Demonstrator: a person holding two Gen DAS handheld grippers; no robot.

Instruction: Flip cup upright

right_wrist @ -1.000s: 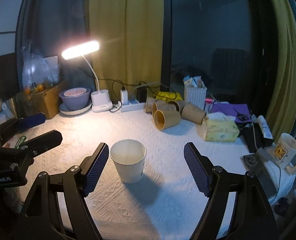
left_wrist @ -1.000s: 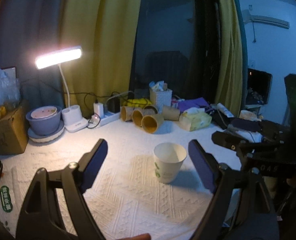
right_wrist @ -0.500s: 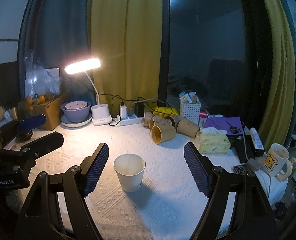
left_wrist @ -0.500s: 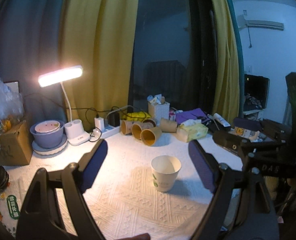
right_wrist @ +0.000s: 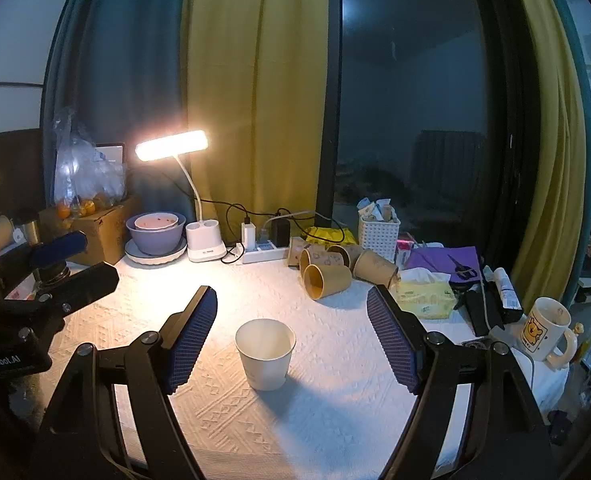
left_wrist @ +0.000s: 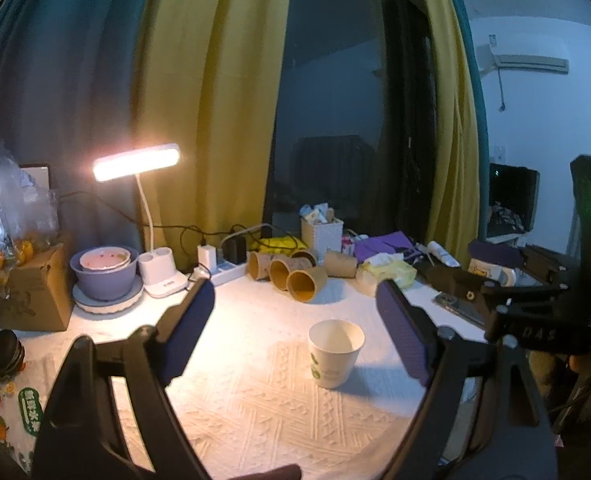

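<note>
White textured cloth [right_wrist: 335, 412] under lit desk lamp [right_wrist: 171, 146]; paper cup [right_wrist: 265, 354] upright. Left gripper [left_wrist: 295, 336] and right gripper [right_wrist: 291, 334] spread wide, holding nothing.

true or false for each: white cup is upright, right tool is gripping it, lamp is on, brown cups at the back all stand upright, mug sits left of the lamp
1. The white cup stands upright. True.
2. The right tool grips it. False: open, jaws apart from the cup.
3. The lamp is on. True.
4. The brown cups all stand upright. False: the ones whose openings show lie on their sides.
5. The mug sits left of the lamp. False: far right.
</note>
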